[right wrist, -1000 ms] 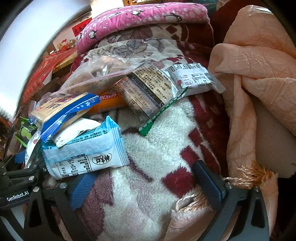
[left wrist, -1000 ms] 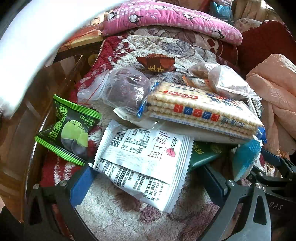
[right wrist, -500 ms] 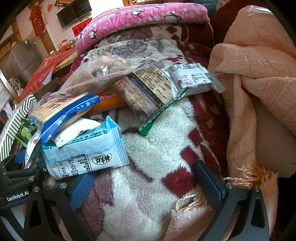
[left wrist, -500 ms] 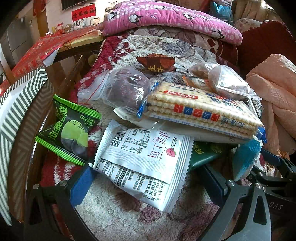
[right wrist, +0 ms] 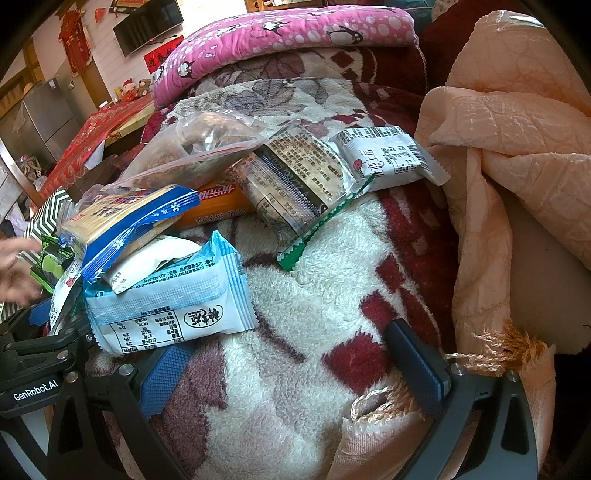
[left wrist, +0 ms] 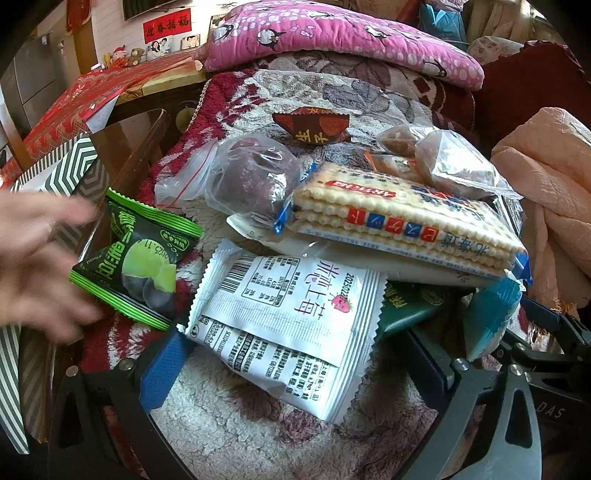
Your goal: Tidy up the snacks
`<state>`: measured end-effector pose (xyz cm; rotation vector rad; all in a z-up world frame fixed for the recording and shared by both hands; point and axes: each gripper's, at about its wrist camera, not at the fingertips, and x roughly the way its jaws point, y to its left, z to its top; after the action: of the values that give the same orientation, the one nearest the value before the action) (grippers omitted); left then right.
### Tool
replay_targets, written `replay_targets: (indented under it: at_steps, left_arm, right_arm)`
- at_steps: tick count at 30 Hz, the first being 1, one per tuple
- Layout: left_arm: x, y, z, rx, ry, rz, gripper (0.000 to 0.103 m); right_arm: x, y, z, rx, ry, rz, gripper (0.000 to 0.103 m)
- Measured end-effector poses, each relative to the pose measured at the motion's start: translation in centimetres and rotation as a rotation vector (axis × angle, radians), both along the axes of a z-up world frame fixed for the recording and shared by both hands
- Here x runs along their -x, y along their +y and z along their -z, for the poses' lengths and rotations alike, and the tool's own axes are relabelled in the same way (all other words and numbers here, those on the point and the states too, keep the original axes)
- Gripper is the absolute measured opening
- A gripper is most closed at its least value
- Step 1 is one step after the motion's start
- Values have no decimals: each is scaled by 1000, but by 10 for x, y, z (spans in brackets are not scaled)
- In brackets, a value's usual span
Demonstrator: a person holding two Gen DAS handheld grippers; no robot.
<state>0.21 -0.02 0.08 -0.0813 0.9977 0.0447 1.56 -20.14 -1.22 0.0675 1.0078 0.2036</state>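
Note:
Snack packets lie heaped on a fleecy red and white blanket (left wrist: 236,424). In the left wrist view a white strawberry packet (left wrist: 288,314) lies between the fingers of my open left gripper (left wrist: 295,369). Around it are a green plum packet (left wrist: 136,258), a cracker pack (left wrist: 399,218), a purple bagged snack (left wrist: 255,181) and a brown candy (left wrist: 312,125). My right gripper (right wrist: 291,369) is open over bare blanket. Just beyond its left finger is a light blue packet (right wrist: 166,306). Farther back lie an orange pack (right wrist: 218,206), a clear zip bag (right wrist: 195,151) and a second white packet (right wrist: 384,155).
A person's blurred hand (left wrist: 37,258) hovers at the left by the green packet. Behind the hand stands a green and white striped box (left wrist: 55,173). A peach blanket (right wrist: 517,147) is bunched along the right. A pink pillow (left wrist: 332,33) lies at the back.
A white blur at the upper left has cleared, uncovering the striped box. A hand has come in from the left beside the green packet. Both grippers and the snacks stay put.

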Motion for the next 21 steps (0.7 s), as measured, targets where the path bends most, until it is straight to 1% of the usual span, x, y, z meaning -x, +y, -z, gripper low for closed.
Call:
replay_targets:
  at_steps: [21]
  left_arm:
    - [4, 0, 0, 1, 0, 0, 103]
  right_arm:
    - [0, 0, -3, 1, 2, 0, 102]
